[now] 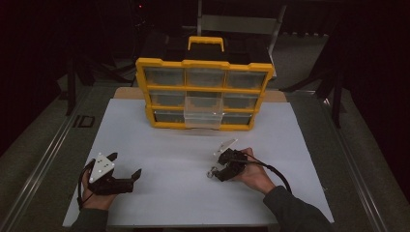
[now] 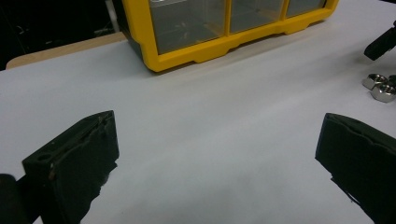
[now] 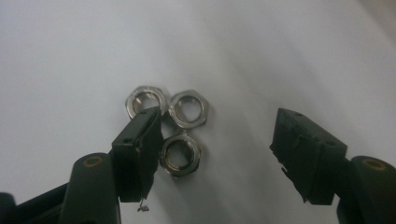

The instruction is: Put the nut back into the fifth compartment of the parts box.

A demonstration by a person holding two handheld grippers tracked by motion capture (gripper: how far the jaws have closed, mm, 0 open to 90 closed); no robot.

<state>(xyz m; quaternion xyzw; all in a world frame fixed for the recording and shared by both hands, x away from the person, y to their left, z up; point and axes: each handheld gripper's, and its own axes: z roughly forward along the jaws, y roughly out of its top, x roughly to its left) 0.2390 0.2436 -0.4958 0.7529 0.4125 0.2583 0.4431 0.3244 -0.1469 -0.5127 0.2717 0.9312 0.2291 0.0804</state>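
three steel nuts (image 3: 173, 128) lie clustered on the white table (image 1: 174, 159), at five o'clock from the yellow organizer (image 1: 205, 92). the right gripper (image 3: 217, 149) hangs over them, jaws apart, the nearest nut between them. the left gripper (image 2: 217, 154) rests at seven o'clock, jaws wide apart on nothing.

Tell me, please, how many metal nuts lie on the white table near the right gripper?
3, in a tight cluster: one nut upper left, partly behind the right gripper's left jaw, one upper right, one nearest, beside that jaw. None seems hidden.
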